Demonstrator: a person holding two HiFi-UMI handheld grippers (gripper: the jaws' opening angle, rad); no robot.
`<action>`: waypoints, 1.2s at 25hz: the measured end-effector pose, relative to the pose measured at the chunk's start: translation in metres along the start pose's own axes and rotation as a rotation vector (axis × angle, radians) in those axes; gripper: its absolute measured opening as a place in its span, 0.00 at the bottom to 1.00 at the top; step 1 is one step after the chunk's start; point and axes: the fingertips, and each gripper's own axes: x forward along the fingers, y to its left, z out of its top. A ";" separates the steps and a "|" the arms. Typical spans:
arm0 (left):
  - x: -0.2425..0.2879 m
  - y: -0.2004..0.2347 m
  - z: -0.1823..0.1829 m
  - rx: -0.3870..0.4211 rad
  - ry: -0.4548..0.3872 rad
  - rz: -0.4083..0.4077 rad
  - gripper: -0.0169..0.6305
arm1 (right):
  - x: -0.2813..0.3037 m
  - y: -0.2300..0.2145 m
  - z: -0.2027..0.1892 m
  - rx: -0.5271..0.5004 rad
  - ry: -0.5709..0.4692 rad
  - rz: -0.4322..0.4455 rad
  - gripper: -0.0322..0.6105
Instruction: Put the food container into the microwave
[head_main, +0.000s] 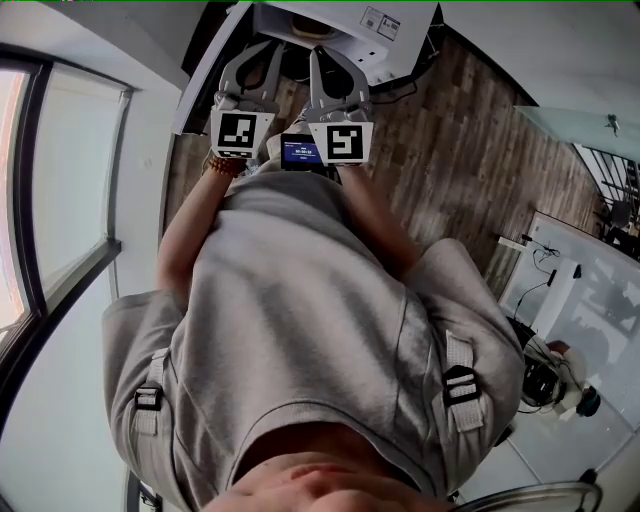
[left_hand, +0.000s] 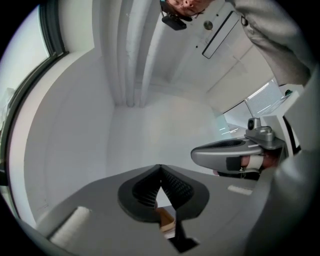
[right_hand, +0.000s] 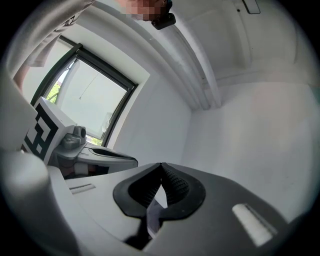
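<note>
left gripper (left_hand: 160, 169) and right gripper (right_hand: 161, 166): jaws pressed together, empty. a small lit screen (head_main: 301, 152) sits between them

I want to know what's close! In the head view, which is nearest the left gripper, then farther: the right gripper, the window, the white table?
From the left gripper:
1. Right gripper, right beside it.
2. Window, on the left.
3. White table, far right.

The left gripper (left_hand: 160, 167) and the right gripper (right_hand: 161, 166) are grey, with black ribbed pads (left_hand: 176, 186). The left marker cube (head_main: 240, 133) and right marker cube (head_main: 342, 142) carry black squares on white. The shirt (head_main: 300, 320) is plain light grey. The bracelet (head_main: 222, 165) has brown beads. The floor (head_main: 450, 150), far right, shows brown wood planks. The screen (head_main: 301, 152) glows blue.
</note>
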 end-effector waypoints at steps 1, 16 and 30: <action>-0.001 -0.001 -0.006 -0.004 0.014 -0.003 0.02 | 0.001 0.002 -0.004 0.015 -0.006 0.001 0.07; -0.005 -0.007 -0.038 0.002 0.087 -0.013 0.02 | 0.008 0.029 -0.045 0.084 0.064 0.053 0.07; -0.005 -0.004 -0.039 -0.020 0.092 -0.002 0.02 | 0.008 0.031 -0.051 0.090 0.086 0.081 0.06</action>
